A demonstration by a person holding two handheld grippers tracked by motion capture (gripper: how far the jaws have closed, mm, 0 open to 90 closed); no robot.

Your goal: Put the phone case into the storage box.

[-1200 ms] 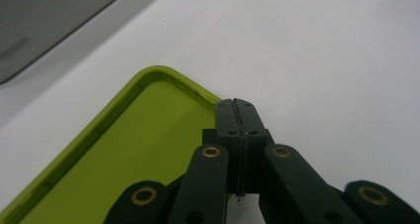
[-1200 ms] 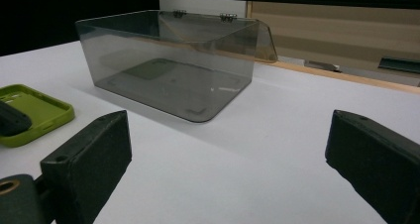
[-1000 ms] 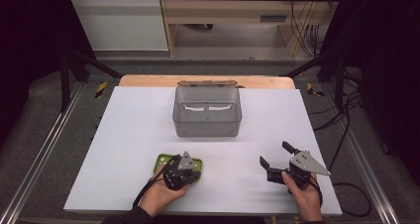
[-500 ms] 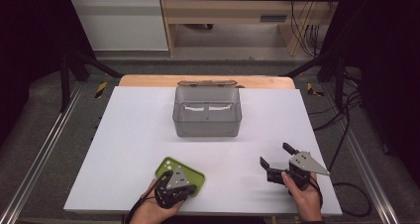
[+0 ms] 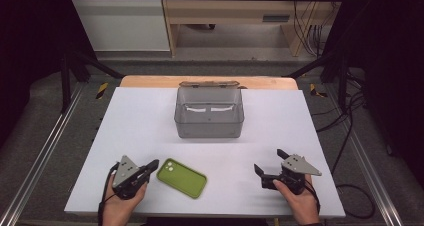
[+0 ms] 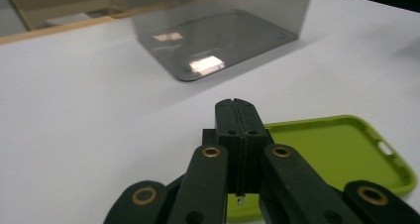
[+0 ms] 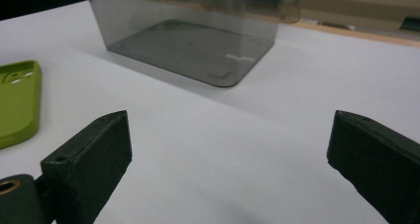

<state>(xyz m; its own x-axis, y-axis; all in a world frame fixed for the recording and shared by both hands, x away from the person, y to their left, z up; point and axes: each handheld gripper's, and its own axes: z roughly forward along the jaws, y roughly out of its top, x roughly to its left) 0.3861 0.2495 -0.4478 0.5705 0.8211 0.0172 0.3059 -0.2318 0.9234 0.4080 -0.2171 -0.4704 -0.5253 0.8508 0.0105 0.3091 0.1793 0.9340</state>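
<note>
A lime-green phone case (image 5: pixel 181 178) lies flat on the white table (image 5: pixel 150 121) near the front edge, hollow side up in the left gripper view (image 6: pixel 341 149). My left gripper (image 5: pixel 152 164) rests just left of the case, its tips pointing at it. Its jaws are shut with nothing between them (image 6: pixel 235 105). My right gripper (image 5: pixel 268 161) sits at the front right, well apart from the case. It stands open and empty (image 7: pixel 233 149), with the case's end (image 7: pixel 17 100) off to its left.
A clear grey plastic box (image 5: pixel 209 113) with its lid hinged back stands mid-table, beyond both grippers (image 6: pixel 218 40) (image 7: pixel 193 35). Bare white tabletop lies between the box and the grippers. Metal frame rails (image 5: pixel 45 151) run along both sides of the table.
My left gripper was over the green case and has drawn off to the left, leaving the case uncovered on the table. The right gripper has stayed put.
</note>
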